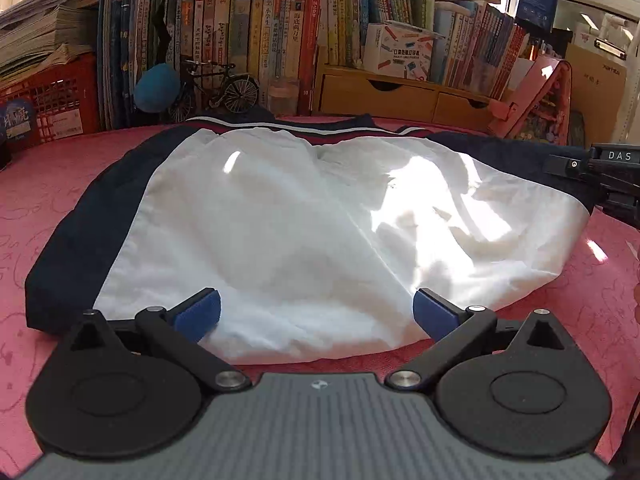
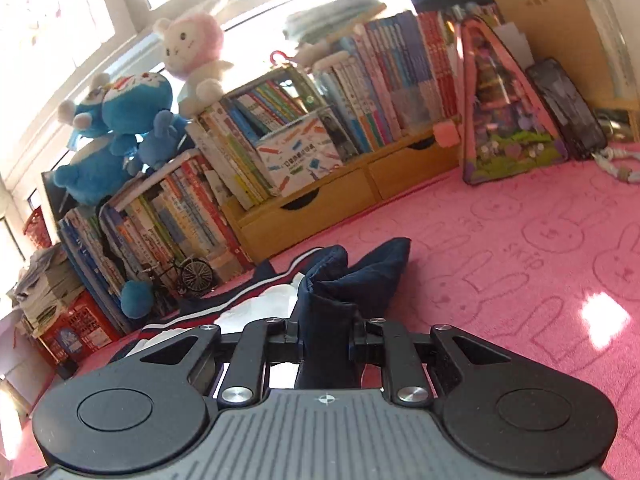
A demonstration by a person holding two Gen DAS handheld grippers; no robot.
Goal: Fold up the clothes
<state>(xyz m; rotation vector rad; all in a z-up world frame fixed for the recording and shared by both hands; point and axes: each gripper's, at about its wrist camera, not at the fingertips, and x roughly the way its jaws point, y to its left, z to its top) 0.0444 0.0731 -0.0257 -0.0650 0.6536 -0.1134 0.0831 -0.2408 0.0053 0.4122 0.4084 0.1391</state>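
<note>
We have the jacket [image 1: 280, 220] lying on the pink cloth [image 1: 60, 200], white lining up, navy sleeves at its sides. Our left gripper [image 1: 316, 314] stands spread over the near hem; our right gripper [image 2: 325, 340] pinches a navy sleeve [image 2: 340, 280]. Its pads are hidden by fabric.

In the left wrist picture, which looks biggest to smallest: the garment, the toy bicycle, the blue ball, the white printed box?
1. Garment, by far the largest.
2. Toy bicycle.
3. White printed box, close to the bicycle, so that order is unsure.
4. Blue ball.
The garment lies nearest the camera, which exaggerates its lead.
</note>
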